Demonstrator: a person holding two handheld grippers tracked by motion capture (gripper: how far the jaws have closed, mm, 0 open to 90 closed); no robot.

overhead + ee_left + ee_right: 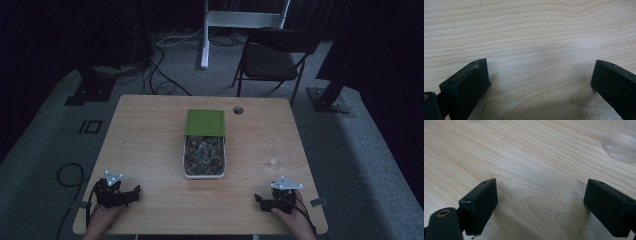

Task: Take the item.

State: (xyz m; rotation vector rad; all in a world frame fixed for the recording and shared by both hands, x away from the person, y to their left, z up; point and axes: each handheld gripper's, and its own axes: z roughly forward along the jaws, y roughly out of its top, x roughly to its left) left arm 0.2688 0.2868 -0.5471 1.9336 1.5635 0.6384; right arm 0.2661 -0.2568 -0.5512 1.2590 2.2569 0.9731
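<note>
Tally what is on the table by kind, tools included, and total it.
Tools: 2, left tool and right tool
White tray of mixed bits: 1
Green lid: 1
Clear round dish: 1
Total: 5

a dim lab or recording room was suggested: a bare wooden table (150, 150) was set on grey carpet (350, 150), loose cables (160, 70) were strewn across the floor, black stand feet (85, 92) and a white frame (240, 20) were placed around it, and a folding chair (272, 60) was left behind.
</note>
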